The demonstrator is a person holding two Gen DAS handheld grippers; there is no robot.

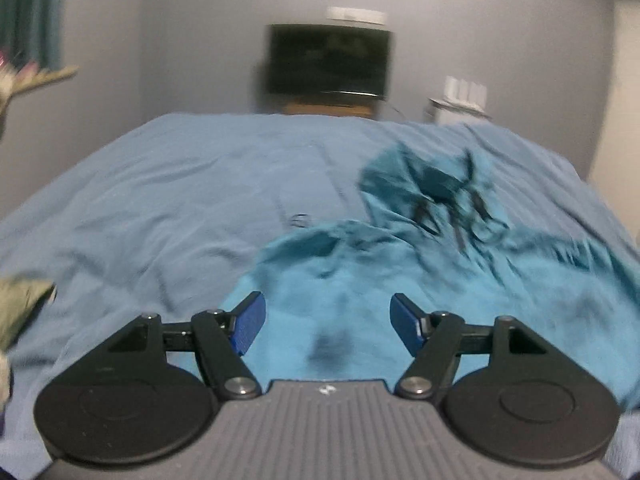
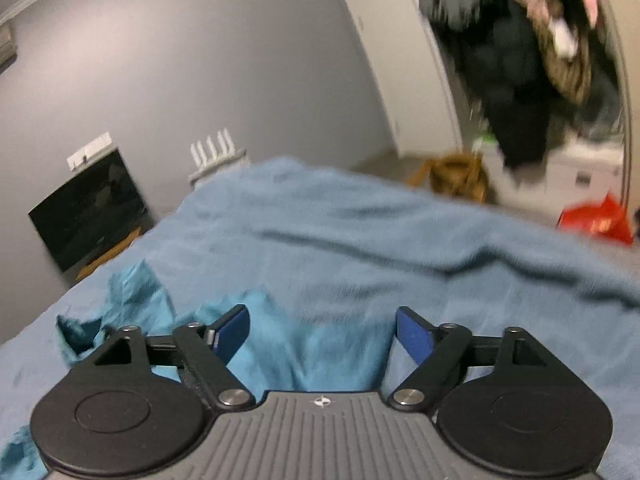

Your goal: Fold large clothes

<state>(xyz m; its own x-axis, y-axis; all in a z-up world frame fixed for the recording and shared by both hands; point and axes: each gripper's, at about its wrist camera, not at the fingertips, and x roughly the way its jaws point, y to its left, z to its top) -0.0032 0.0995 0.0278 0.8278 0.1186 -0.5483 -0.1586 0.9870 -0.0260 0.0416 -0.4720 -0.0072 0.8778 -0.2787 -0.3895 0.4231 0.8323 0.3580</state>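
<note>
Left gripper [image 1: 327, 323]: jaws apart, gripping nothing
Right gripper [image 2: 322, 332]: jaws apart, gripping nothing
Teal garment [image 1: 400, 280]: crumpled on the blue bedspread [image 1: 160, 184] beneath both grippers, blurred, possibly a shirt

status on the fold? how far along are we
Done: little that shows. The teal garment lies rumpled on the blue bedspread, no tidy fold visible. In hand: nothing; left gripper and right gripper are both open above it. Left: regrasp, flatten and fold it.
</note>
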